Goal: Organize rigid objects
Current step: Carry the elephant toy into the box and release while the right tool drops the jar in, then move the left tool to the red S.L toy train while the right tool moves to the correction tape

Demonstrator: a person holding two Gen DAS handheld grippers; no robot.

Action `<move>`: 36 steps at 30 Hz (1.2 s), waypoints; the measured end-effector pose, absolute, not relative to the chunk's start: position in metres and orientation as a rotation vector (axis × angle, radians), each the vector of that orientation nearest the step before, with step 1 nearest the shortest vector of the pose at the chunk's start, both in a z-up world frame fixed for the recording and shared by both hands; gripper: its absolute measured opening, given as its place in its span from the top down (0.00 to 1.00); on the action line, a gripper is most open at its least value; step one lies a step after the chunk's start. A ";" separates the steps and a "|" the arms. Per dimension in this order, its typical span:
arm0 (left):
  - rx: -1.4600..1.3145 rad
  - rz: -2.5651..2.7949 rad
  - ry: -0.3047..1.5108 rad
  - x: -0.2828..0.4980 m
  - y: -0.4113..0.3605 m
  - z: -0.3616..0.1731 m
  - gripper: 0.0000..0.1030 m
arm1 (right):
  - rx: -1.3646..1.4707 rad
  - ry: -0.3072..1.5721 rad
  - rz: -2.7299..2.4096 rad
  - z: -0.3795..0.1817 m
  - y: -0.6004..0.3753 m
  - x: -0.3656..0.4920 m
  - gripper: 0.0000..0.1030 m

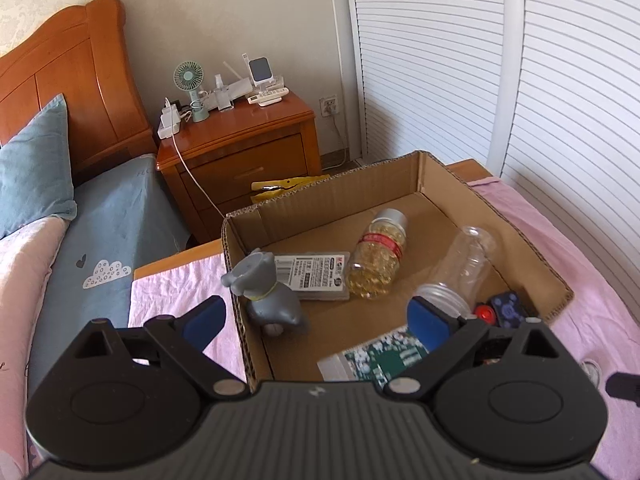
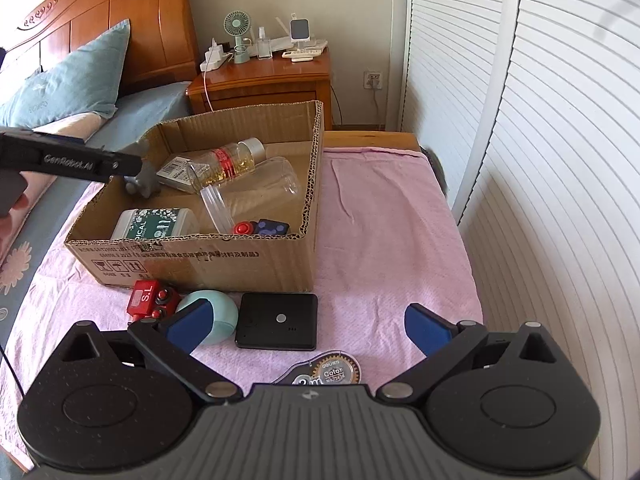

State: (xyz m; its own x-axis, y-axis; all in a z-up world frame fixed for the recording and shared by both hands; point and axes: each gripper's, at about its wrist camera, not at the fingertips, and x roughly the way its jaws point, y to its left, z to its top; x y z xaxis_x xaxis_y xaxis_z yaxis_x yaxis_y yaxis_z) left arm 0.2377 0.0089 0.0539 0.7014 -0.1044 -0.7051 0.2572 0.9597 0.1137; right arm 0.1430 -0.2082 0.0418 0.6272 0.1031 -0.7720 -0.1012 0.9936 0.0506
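Note:
A cardboard box [image 1: 460, 184] [image 2: 192, 264] lies on the pink cloth. Inside it are a grey dog figure [image 1: 266, 292] standing by the left wall, a flat labelled pack [image 1: 316, 276], a bottle of yellow capsules [image 1: 376, 264], a clear jar [image 1: 460, 276], a red button piece [image 1: 485, 314], a dark blue cube [image 1: 508, 310] and a green-and-white container [image 2: 154, 224]. My left gripper [image 1: 316, 320] hangs open over the box, gripping nothing. In front of the box lie a red toy robot [image 2: 150, 298], a mint ball [image 2: 218, 320], a black square device [image 2: 278, 322] and a tape dispenser [image 2: 328, 372]. My right gripper [image 2: 308, 322] stands open above them.
The pink cloth [image 2: 380, 240] covers a low table beside a bed with a blue pillow [image 1: 32, 176]. A wooden nightstand [image 1: 240, 152] with a small fan and chargers stands behind. White slatted doors [image 2: 540, 160] close off the right side.

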 end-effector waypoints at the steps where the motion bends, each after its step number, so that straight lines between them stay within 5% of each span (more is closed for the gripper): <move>1: 0.201 -0.208 0.770 0.232 0.010 0.055 0.06 | 0.008 0.884 0.120 0.042 -0.209 0.142 0.00; 15: 0.124 -0.144 0.743 0.155 0.011 0.066 0.01 | 0.053 0.837 0.160 0.050 -0.220 0.113 0.00; 36: -0.073 -0.038 0.804 0.127 -0.004 -0.015 0.01 | -0.003 0.913 0.141 0.000 -0.235 0.111 0.00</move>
